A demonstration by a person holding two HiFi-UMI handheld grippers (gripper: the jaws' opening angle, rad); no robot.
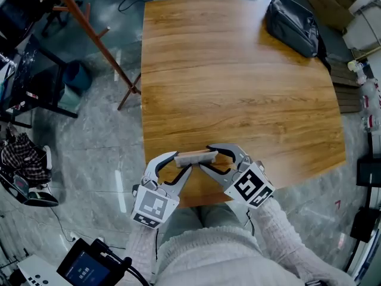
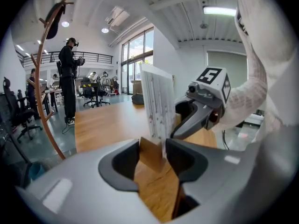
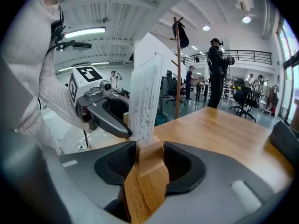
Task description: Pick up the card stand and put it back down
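Note:
The card stand [image 1: 195, 157] is a small wooden block with an upright pale card [image 2: 159, 106] in it. It sits at the near edge of the wooden table [image 1: 238, 88], right in front of me. My left gripper [image 1: 183, 161] grips its left end and my right gripper [image 1: 206, 157] its right end. In the left gripper view the wooden base [image 2: 150, 154] fills the gap between the jaws, with the right gripper [image 2: 198, 115] beyond the card. In the right gripper view the base [image 3: 149, 160] is pressed between the pads, the left gripper [image 3: 110, 118] opposite. I cannot tell whether the stand touches the table.
A black bag [image 1: 292, 22] lies at the table's far right corner. A wooden coat stand [image 1: 95, 40] leans beside the table's left edge. A tablet device [image 1: 89, 268] lies on the floor at the lower left. People stand far off in the room [image 2: 69, 78].

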